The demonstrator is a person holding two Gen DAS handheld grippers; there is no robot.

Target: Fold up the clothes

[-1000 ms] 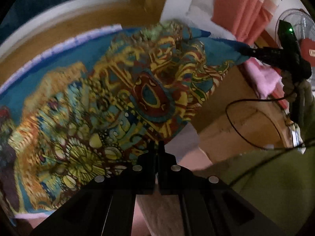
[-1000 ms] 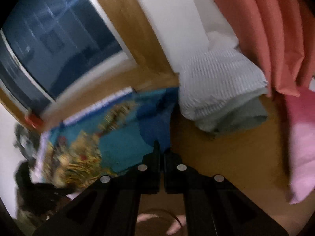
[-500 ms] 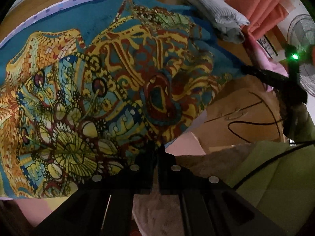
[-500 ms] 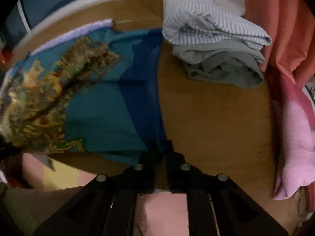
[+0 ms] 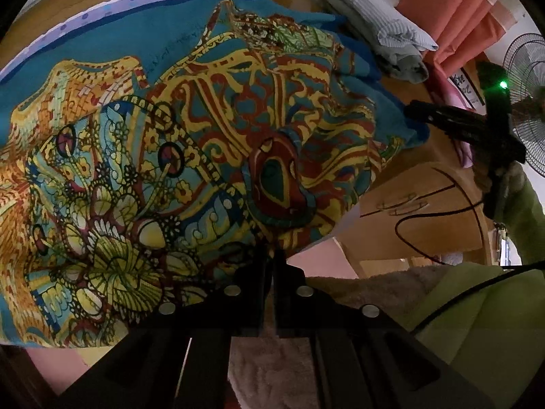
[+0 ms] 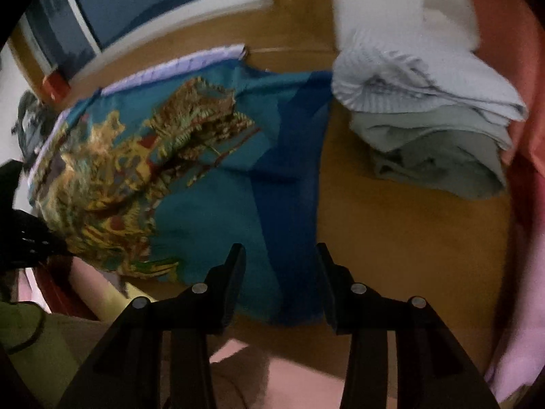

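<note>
The patterned cloth lies spread on the wooden surface, its near edge pinched in the pressed-together left tongs. The right tongs are opening, the cloth's blue corner between them, unpressed. No writing is legible.

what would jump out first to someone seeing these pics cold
The patterned cloth, teal with yellow and red swirls, spreads over the wooden table and fills the left wrist view. The left tool is shut on its near edge, while the right tool is opening over the blue corner. A stack of folded clothes sits beyond, by an orange curtain.
</note>
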